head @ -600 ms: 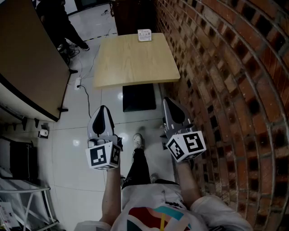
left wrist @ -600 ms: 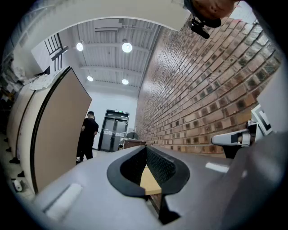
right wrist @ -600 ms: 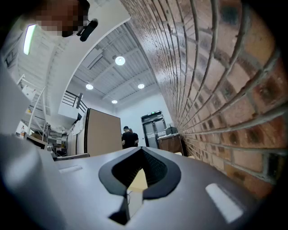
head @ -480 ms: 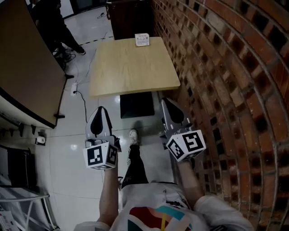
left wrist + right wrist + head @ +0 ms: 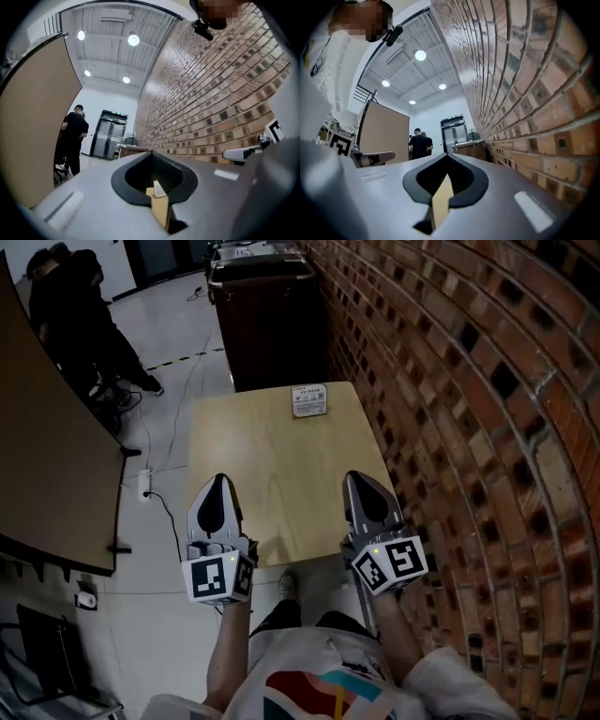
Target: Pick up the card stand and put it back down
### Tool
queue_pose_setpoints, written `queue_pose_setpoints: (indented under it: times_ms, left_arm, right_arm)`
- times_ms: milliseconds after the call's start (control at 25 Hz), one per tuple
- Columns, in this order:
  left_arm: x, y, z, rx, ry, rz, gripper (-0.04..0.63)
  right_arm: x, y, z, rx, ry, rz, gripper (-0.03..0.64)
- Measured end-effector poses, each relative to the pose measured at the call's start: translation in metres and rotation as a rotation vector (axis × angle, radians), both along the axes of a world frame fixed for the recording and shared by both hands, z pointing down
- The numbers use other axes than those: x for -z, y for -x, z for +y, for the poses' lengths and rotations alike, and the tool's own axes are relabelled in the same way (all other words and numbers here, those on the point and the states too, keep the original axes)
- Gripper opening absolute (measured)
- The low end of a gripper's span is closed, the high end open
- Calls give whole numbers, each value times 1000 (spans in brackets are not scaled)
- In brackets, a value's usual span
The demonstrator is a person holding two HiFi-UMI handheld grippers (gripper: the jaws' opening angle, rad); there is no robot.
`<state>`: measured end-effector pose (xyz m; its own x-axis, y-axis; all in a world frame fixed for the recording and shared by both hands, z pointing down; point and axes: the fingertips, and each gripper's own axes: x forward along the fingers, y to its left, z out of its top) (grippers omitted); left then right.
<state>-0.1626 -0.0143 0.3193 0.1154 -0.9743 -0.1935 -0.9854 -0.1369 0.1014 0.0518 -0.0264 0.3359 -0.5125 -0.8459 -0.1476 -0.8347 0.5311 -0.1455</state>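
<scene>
No print is legible; the card stand (image 5: 308,400) bears lettering (too small).

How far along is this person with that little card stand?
Nothing is done yet: the card stand sits untouched at the table's far end. The left gripper and right gripper hover shut and empty over the near edge. Reaching, lifting and setting down remain.

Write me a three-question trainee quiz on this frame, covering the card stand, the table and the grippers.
1. True or false: the right gripper holds the card stand.
2. Where on the table does the card stand sit? A) near edge, under the grippers B) far edge, toward the brick wall C) dead centre
3. How do the left gripper's jaws stand?
Key: 1 false, it stands untouched on the table. 2 B. 3 shut, nothing between them.
</scene>
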Motion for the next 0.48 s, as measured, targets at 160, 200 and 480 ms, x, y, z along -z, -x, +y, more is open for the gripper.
queue_pose_setpoints:
  times_ms: [160,200,480]
  left_arm:
    - [3,9,-58,1,9,-10,5]
    - [1,11,-70,7,15,-3,5]
    - [-20,22,-112,57,60,21,5]
  right_arm:
    - [-19,5,-54,-26,76,-6,0]
    - [-22,6,-66,-25,88,-12,0]
    - [-35,21,-118,13,133,16,0]
